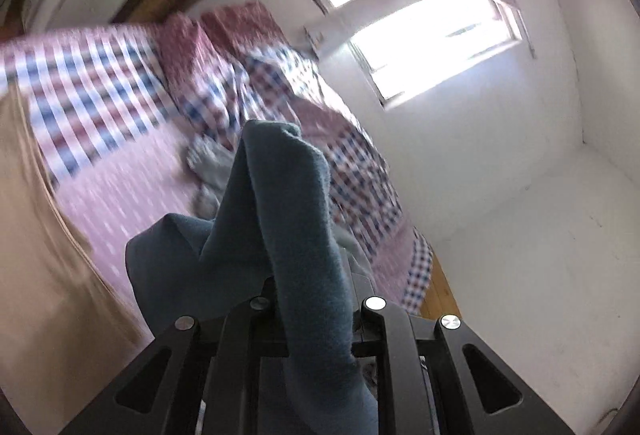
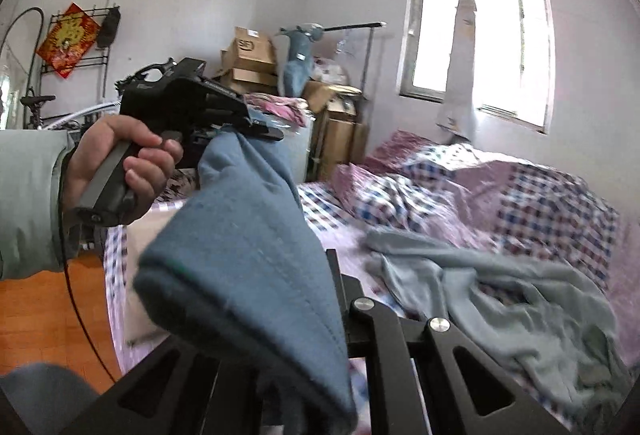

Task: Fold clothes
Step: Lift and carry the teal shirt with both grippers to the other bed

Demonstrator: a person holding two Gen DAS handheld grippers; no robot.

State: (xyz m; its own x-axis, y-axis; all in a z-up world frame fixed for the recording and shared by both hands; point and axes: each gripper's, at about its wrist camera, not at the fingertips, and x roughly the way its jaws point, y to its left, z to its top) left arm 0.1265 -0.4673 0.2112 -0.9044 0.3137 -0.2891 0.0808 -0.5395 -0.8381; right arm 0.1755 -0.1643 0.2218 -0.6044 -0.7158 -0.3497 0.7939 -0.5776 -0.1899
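A: Above the bed [image 2: 500, 195], where is the blue garment [image 2: 248, 255]?

B: Slung between the 2 tools, long axis running left gripper [image 2: 256, 129] to right gripper [image 2: 340, 315]; both pinch it.

A: And the pale garment [image 2: 520, 299]?

B: Crumpled on the bed, nearer the right.

- Daylight pours in through the window [image 2: 480, 39], blown out to pure white in both views.
- The walls [image 1: 500, 155] take a soft pinkish glare.
- Motion blur smears the checked bedding [image 1: 92, 91] and the blue cloth [image 2: 248, 255].
- Fisheye bending curves the edges; the corners fall black.
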